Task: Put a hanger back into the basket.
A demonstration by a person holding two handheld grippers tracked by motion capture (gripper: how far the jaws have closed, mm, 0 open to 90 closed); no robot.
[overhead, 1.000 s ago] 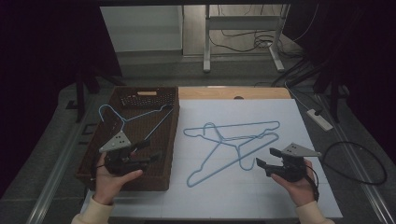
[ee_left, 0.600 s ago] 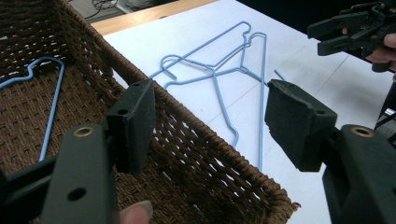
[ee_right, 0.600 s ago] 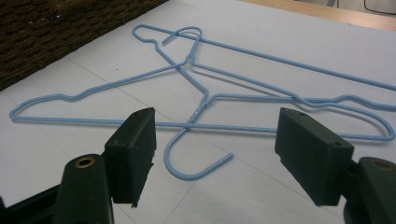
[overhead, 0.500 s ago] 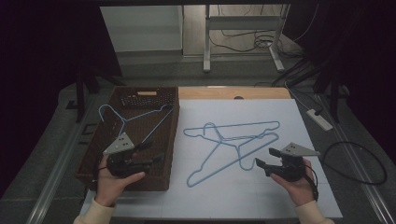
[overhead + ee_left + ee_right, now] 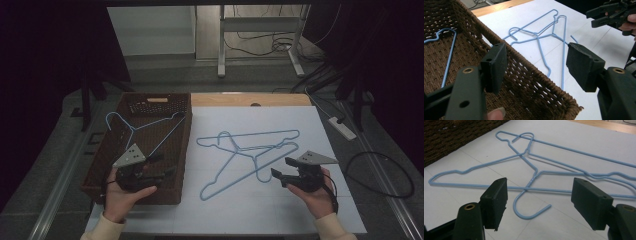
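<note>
Basket [image 5: 107, 165] at far left: a brown woven one on the table's left side, holding one blue wire hanger [image 5: 145, 127] whose hook lies toward the far left corner and whose frame leans up on the right wall. My left claw [image 5: 167, 173] hovers over the basket's near end, jaws standing wide apart with nothing between them (in the left gripper view the basket's near right wall [image 5: 529, 72] runs across the gap below the pads). My left hand [image 5: 122, 197] grips it from below.

Centre: white sheet [image 5: 300, 120] covering the table, with two more blue hangers [image 5: 250, 150] lying flat on it, crossed over one another just beside the basket. In the right gripper view one hook [image 5: 530, 213] curls toward me, and the other hook [image 5: 524, 136] lies at the far end near the basket.

Right: my right claw [image 5: 279, 175], held in my right hand [image 5: 317, 197], points left at the crossed hangers, close to them without touching. Its jaws too are spread wide and empty; the near hook sits on the sheet ahead of the gap, apart from both pads.
</note>
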